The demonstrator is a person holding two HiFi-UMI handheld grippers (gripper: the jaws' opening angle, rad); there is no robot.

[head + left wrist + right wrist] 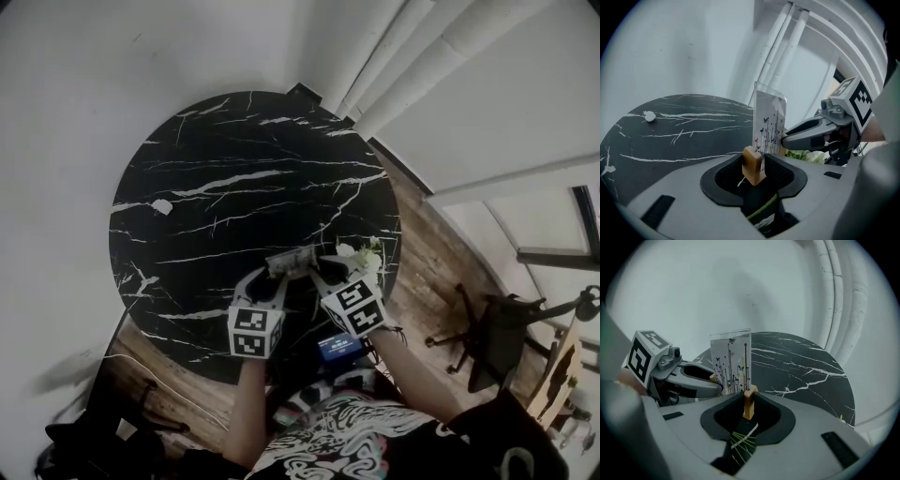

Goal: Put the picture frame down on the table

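Note:
The picture frame is a clear upright panel printed with thin stems and butterflies, standing in small wooden end blocks. It is held between both grippers over the near part of the round black marble table. My left gripper is shut on one wooden block. My right gripper is shut on the other block, with the panel rising past it. The frames do not show whether the frame's base touches the tabletop. Each gripper shows in the other's view, the right gripper and the left gripper.
A small white crumpled scrap lies at the table's left side. White flowers with green leaves sit by the right gripper at the table's edge. White pipes run along the wall behind. A dark office chair stands on the wooden floor at the right.

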